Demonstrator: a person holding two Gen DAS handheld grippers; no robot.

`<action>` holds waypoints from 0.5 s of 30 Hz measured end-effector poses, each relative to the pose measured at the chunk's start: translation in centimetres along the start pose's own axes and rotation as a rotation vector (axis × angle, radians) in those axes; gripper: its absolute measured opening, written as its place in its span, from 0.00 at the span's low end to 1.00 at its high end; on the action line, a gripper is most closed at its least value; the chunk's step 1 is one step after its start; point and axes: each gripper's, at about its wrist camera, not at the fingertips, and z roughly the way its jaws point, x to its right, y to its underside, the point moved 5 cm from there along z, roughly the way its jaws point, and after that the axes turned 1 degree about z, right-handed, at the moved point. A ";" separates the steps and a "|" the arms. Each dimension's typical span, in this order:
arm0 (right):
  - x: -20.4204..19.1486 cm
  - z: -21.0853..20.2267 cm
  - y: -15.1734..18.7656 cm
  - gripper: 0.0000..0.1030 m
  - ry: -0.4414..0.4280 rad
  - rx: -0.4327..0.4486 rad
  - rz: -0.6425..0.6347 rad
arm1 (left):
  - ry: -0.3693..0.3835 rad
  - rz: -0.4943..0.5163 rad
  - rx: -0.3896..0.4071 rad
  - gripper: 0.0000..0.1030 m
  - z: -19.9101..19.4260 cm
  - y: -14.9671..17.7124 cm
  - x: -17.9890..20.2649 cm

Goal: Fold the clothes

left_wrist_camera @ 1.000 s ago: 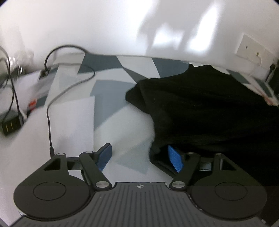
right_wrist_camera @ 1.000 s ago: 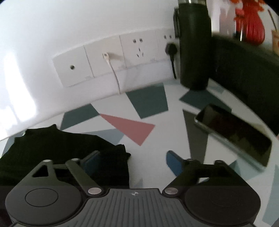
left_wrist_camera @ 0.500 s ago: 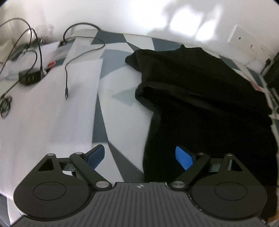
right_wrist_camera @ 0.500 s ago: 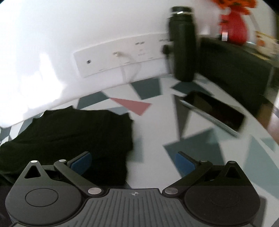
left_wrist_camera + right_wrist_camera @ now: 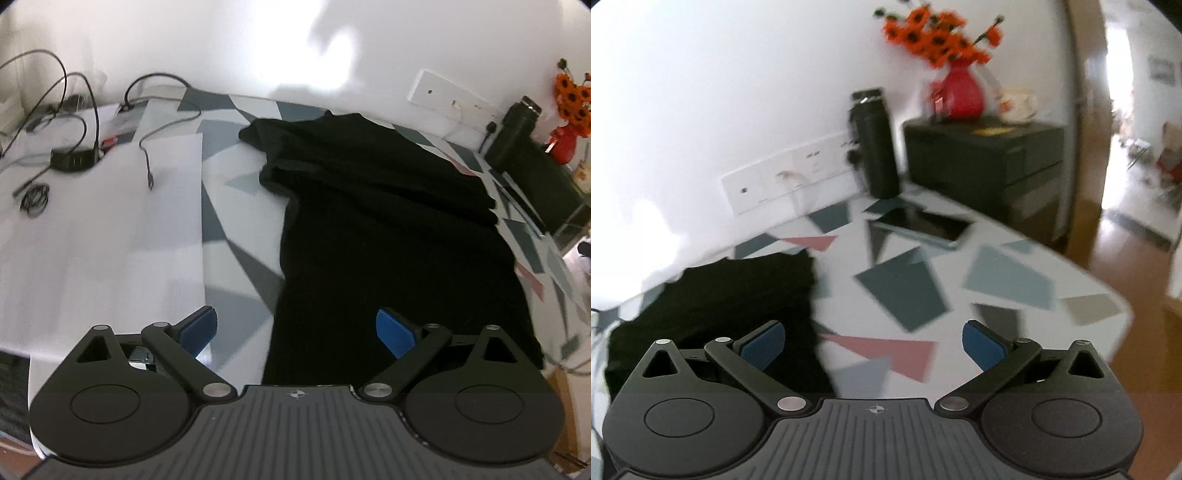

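Observation:
A black garment (image 5: 388, 229) lies spread lengthwise on the patterned table, its sleeves folded in near the far end. My left gripper (image 5: 297, 330) hovers open above the garment's near left edge, holding nothing. In the right wrist view the same garment (image 5: 731, 295) shows at lower left. My right gripper (image 5: 873, 343) is open and raised over the garment's right edge and the bare tabletop, with nothing between its blue pads (image 5: 982, 345).
White sheets (image 5: 99, 236), cables (image 5: 147, 162) and a black charger hub (image 5: 75, 160) lie left of the garment. A phone (image 5: 919, 225), a dark bottle (image 5: 875, 144), a black cabinet (image 5: 990, 155) with a red vase (image 5: 958, 92) stand at the right. The table edge (image 5: 1115, 314) drops to the floor.
Both grippers have pulled back and risen away from the garment, so more of the table shows. Both stayed open.

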 end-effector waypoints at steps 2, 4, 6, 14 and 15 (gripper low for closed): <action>1.4 -1.5 0.5 0.99 0.019 0.010 0.008 | -0.012 0.002 -0.006 0.93 -0.5 0.5 -0.6; 2.3 -2.3 1.0 0.99 0.040 0.010 0.015 | -0.024 -0.005 -0.007 0.94 -0.8 0.9 -1.2; 3.1 -3.0 1.5 0.99 0.061 0.009 0.022 | -0.032 -0.015 -0.012 0.94 -0.9 1.3 -1.8; 4.4 -4.5 2.8 0.99 0.099 -0.007 0.052 | -0.032 0.018 -0.043 0.95 0.0 2.0 -1.6; 4.5 -4.7 2.9 0.99 0.104 -0.007 0.051 | -0.025 0.016 -0.046 0.95 0.2 2.0 -1.5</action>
